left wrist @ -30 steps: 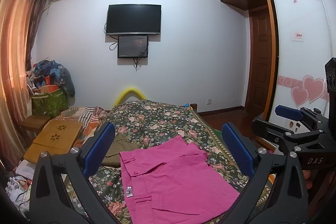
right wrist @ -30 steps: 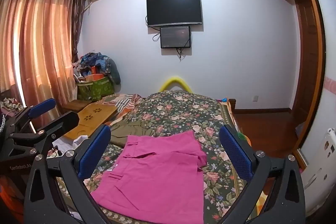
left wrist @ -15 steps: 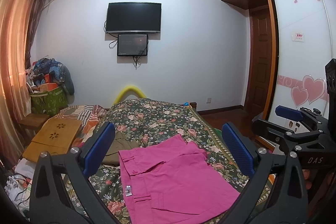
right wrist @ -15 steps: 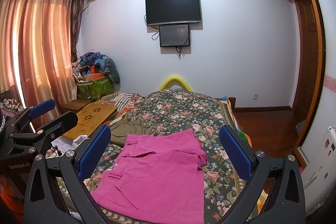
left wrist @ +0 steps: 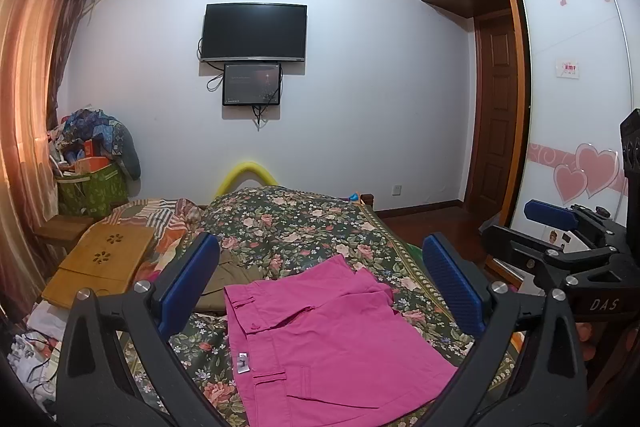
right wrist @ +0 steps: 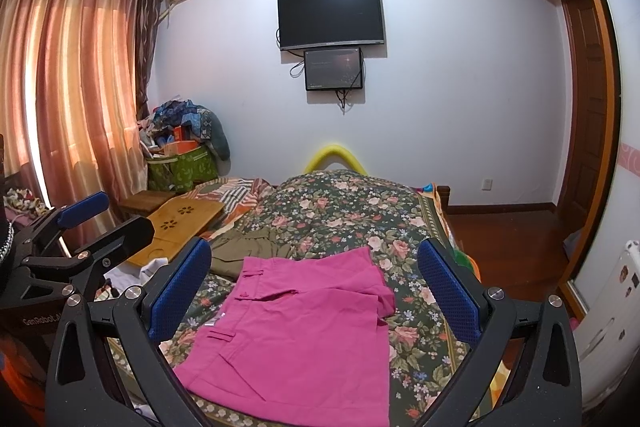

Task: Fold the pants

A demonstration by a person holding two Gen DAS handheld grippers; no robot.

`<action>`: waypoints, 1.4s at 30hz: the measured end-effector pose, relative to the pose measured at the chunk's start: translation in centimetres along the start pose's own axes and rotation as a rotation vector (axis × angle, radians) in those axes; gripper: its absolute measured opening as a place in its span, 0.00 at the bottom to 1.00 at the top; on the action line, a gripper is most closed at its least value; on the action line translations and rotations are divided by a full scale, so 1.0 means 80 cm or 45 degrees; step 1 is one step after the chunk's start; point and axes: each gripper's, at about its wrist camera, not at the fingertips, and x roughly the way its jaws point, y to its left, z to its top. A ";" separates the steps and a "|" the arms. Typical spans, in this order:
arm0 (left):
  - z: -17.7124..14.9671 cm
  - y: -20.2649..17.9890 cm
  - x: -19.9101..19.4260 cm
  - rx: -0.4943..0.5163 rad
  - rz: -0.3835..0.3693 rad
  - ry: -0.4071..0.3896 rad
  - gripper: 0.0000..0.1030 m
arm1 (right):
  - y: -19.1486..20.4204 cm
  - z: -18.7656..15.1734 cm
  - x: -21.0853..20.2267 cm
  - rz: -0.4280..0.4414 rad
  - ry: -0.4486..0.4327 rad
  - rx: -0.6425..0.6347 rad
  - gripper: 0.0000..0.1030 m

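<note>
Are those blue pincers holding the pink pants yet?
Apart. Both wrist views show the left gripper and right gripper open in the air, pink pants lying flat on the bed beyond.

You are in a home bedroom: a bed under a dark floral quilt (right wrist: 352, 211) fills the middle. A black wall-mounted television (right wrist: 331, 17) hangs at twelve o'clock, pinkish-orange curtains (right wrist: 68, 99) at nine.

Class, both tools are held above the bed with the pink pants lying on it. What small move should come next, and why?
Probably lower both tools toward the pink pants. The left tool and right tool are open, hold nothing and touch no cloth, while the pants lie spread on the floral bedspread, so no fold can begin until an edge is gripped.
</note>
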 end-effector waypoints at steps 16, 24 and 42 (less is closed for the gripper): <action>0.000 -0.001 0.002 -0.014 0.002 0.007 1.00 | 0.005 0.001 0.001 -0.002 0.014 -0.011 1.00; -0.001 -0.002 0.003 -0.014 0.004 0.007 1.00 | 0.006 -0.001 0.002 -0.005 0.016 -0.013 1.00; -0.005 0.003 0.018 -0.012 0.010 0.026 1.00 | -0.004 -0.006 0.019 -0.022 0.041 -0.017 1.00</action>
